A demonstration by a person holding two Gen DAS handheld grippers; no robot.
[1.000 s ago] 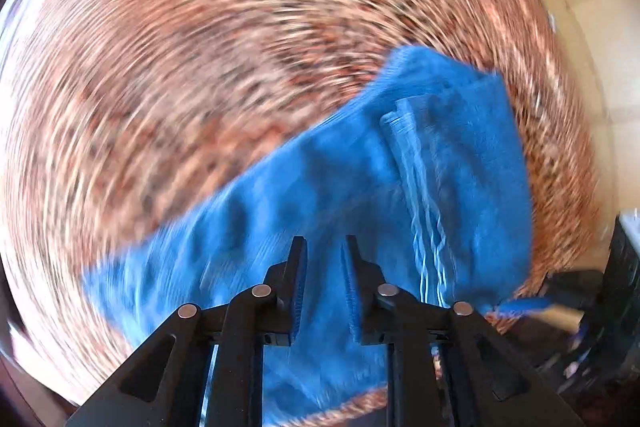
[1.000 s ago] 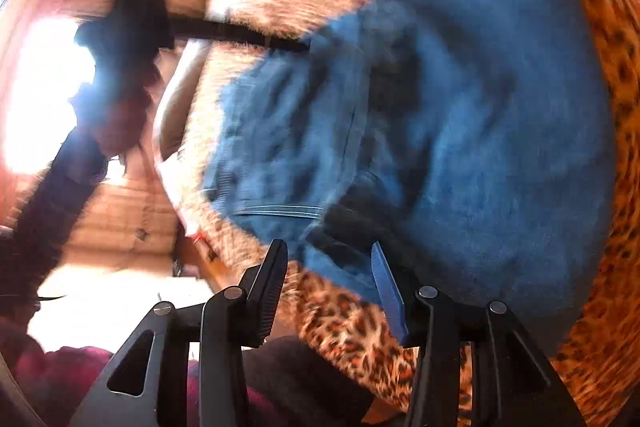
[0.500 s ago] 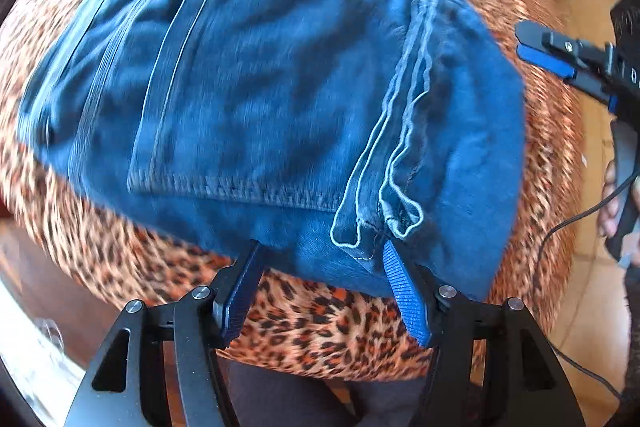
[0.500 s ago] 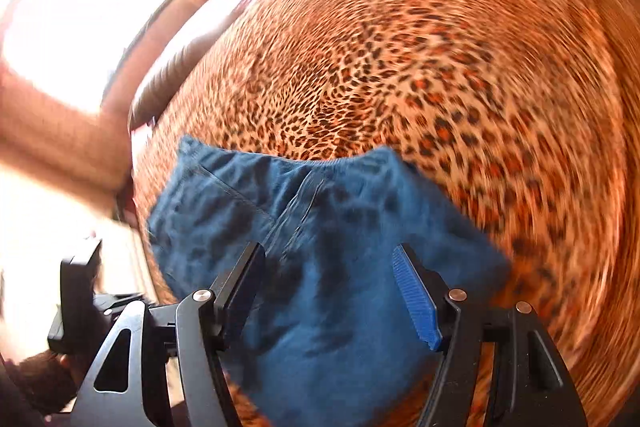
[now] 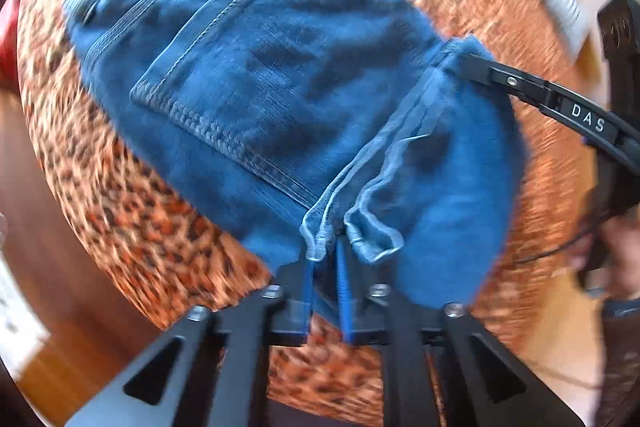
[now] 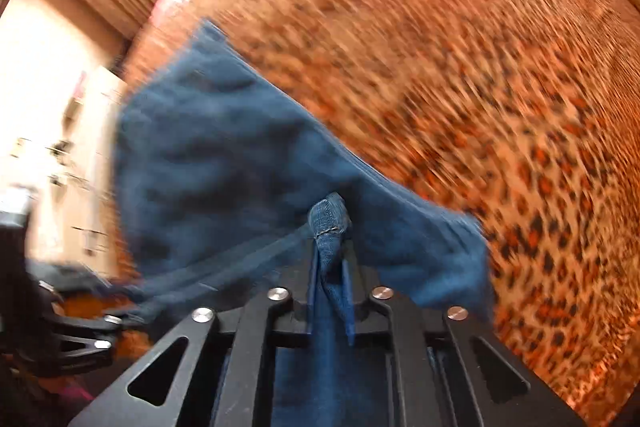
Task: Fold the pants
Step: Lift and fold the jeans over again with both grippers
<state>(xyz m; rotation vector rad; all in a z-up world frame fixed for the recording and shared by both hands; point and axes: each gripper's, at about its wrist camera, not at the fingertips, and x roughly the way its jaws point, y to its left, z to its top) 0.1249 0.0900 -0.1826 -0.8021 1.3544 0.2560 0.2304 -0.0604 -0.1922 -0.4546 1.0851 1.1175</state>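
Two grippers hold the same pair of blue jeans, which lies folded on a leopard-print cover.

In the left wrist view, the left gripper has just closed, and its blue pads pinch the pale hem at the near edge of the jeans. Beyond the pads the denim spreads away, with a stitched back pocket on top. At the right edge of the cloth the right gripper comes in from the side and bites a bunched corner; its black finger carries white letters. The person's hand behind it is blurred and cut by the frame edge, so I cannot make out details.

In the right wrist view, the right gripper has just closed too, and a small roll of denim stands up between its pads, held tight. The jeans stretch away to the left, very smeared by motion. At the lower left, the left gripper is partly hidden and dark, and only its bolts show clearly. Farther away the leopard-print cover fills the picture, and the room beyond it is washed out by bright light.
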